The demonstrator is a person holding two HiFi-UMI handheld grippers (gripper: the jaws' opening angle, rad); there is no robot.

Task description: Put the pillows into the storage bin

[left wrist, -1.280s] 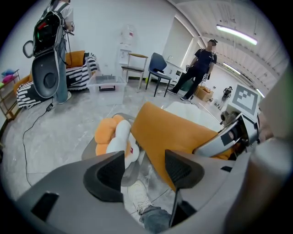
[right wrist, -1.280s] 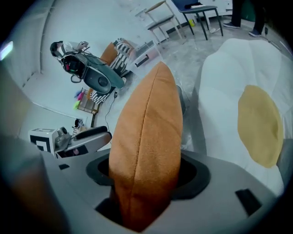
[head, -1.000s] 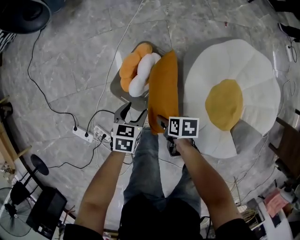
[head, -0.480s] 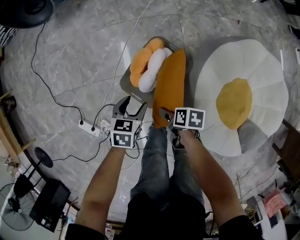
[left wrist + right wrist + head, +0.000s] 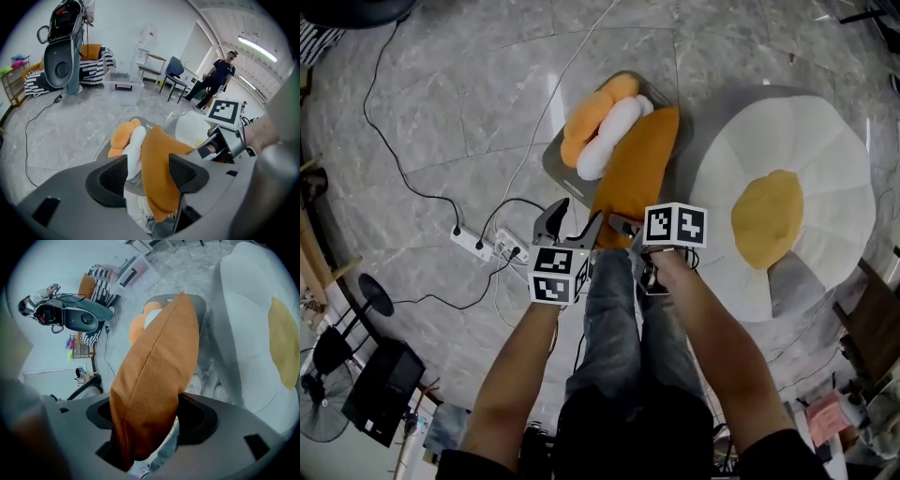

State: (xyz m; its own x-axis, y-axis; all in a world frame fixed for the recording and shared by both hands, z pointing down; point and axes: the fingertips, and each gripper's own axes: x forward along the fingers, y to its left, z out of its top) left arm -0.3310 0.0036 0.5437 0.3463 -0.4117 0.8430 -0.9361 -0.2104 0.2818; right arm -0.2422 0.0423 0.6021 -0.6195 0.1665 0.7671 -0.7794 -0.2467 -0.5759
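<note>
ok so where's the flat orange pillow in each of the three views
Head view: orange pillow at the centre, standing on edge.
Left gripper view: pillow at lower centre, slightly right.
Right gripper view: pillow in the middle, rising from the bottom.
Shared landmark: the fried-egg cushion, right of the pillow in all three.

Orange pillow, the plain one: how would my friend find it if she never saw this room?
Find the huge fried-egg cushion lying on the ground; just left of it sits a grey storage bin. The orange pillow stretches over the bin's right side. It is flat and all one colour, unlike the lumpy orange-and-white pillow tucked in the bin beside it.
</note>
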